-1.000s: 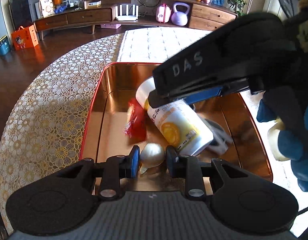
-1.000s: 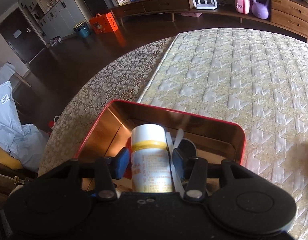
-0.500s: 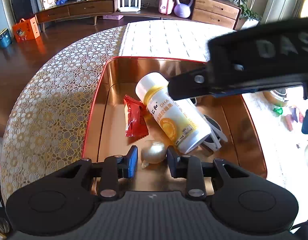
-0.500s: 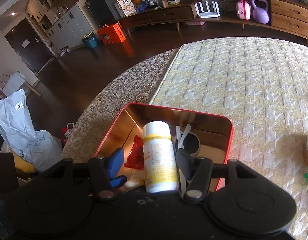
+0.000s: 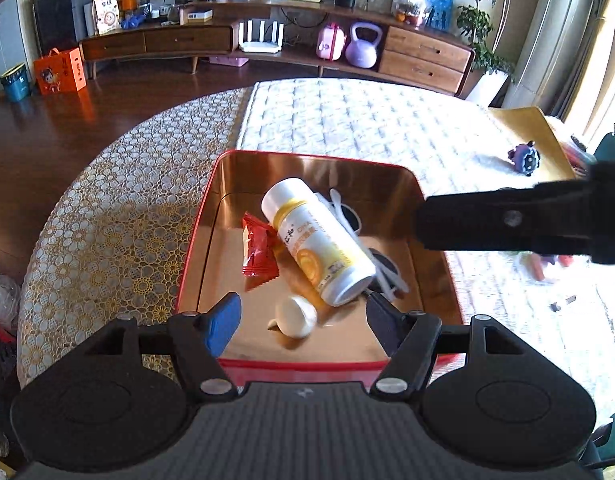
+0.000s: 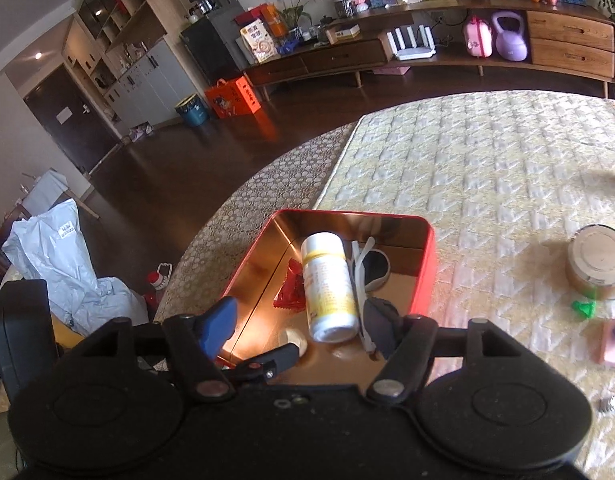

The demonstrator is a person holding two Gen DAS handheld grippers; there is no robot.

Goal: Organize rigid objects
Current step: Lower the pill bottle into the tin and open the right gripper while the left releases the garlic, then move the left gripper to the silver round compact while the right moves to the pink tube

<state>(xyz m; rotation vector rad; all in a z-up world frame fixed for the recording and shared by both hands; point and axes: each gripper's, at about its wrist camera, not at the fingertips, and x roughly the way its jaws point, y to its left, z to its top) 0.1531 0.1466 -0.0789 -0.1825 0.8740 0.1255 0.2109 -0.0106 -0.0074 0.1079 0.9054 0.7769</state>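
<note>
- left gripper (image 5: 301, 316) fingers opening, spread wide above the garlic bulb (image 5: 294, 316), not touching it.
- right gripper (image 6: 297, 322) fingers opening, clear of the white bottle (image 6: 329, 286) lying in the red tin (image 6: 425, 264).

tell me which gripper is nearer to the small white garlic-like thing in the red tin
Left. The left gripper, jaws opening, straddles the white bulb without touching it. The right gripper, also opening, frames the bottle instead; the bulb lies lower left of it.
</note>
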